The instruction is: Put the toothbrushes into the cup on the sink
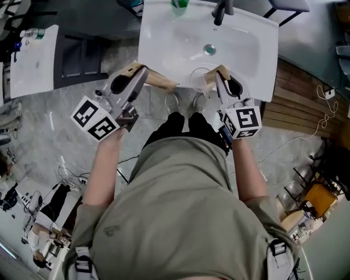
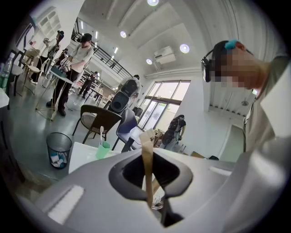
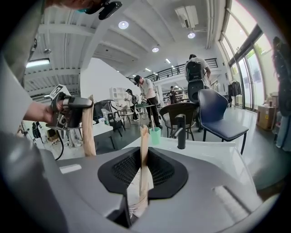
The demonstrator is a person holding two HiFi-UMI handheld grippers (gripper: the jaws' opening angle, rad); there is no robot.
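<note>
A white sink stands in front of me. At its far edge is a green cup, with a black faucet beside it. In the left gripper view the cup holds a white toothbrush; the cup also shows in the right gripper view. My left gripper hovers over the sink's front left edge, its tan jaws pressed together with nothing in them. My right gripper is over the front edge, also shut and empty. The two sets of jaw tips lie close together, well short of the cup.
A white table stands left of the sink. Cables lie on the floor at right. A black mesh bin and chairs stand behind the sink, with a blue chair to the right. People stand in the background.
</note>
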